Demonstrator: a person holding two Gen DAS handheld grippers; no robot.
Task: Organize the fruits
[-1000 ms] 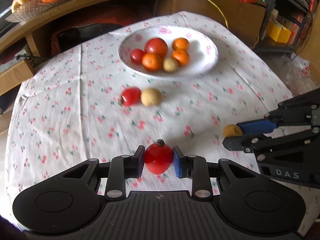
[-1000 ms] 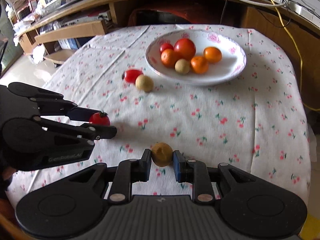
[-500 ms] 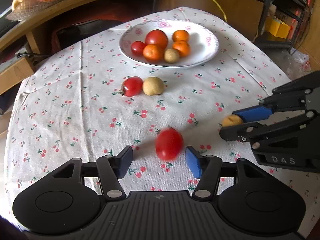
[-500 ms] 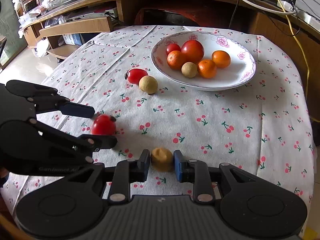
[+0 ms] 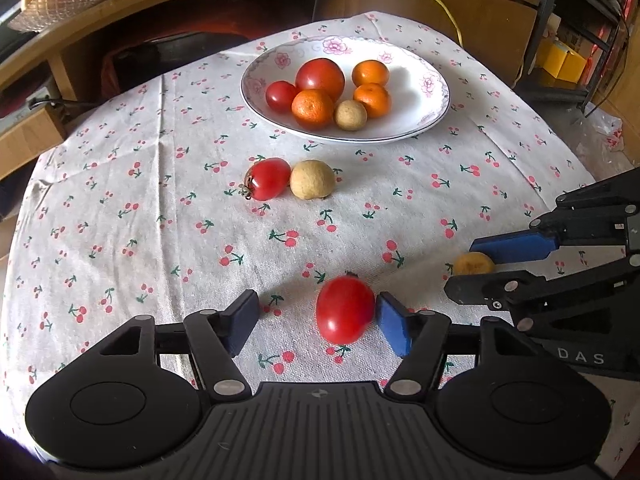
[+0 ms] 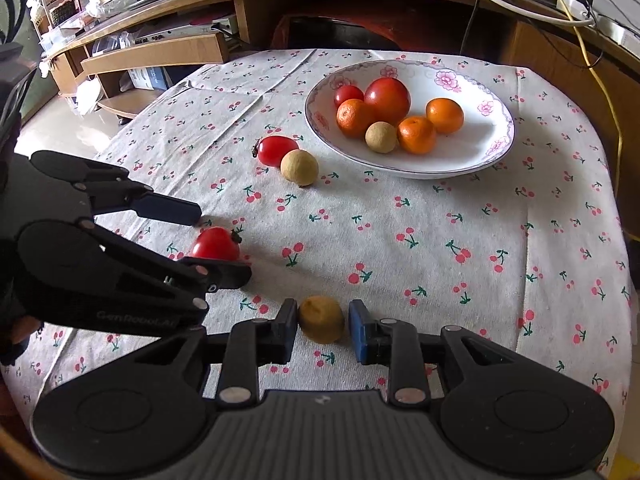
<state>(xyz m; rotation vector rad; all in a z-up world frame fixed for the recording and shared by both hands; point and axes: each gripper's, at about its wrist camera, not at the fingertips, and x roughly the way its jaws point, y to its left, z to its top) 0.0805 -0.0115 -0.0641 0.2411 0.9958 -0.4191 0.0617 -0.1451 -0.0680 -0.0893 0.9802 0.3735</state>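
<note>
Fruits: two loose pairs on the cloth, six pieces in the plate.
Tablecloth (image 5: 120,184): white with a red cherry print, covers the round table.
Plate (image 5: 432,80): white, pink flowers on the rim, at the far side; holds two tomatoes, three oranges and one tan fruit.
Left gripper (image 5: 316,322): jaws wide; right pad touches or nearly touches the near tomato, left pad well clear. Side casing reads "GenRobot.AI" as best I can make out, seen from the right wrist view.
Right gripper (image 6: 323,332): jaws narrow but parted; a small gap shows on each side of the yellow fruit. Casing reads "DAS" in the left wrist view, the rest cut off.
Near tomato (image 5: 344,309): red, lying on the cloth between the left pads, stem end pointing away.
Far tomato (image 5: 267,179): on the cloth short of the plate, touching the tan fruit.
Tan fruit (image 5: 312,179): round, just right of the far tomato.
Yellow fruit (image 6: 321,319): small, resting on the cloth between the right pads.
</note>
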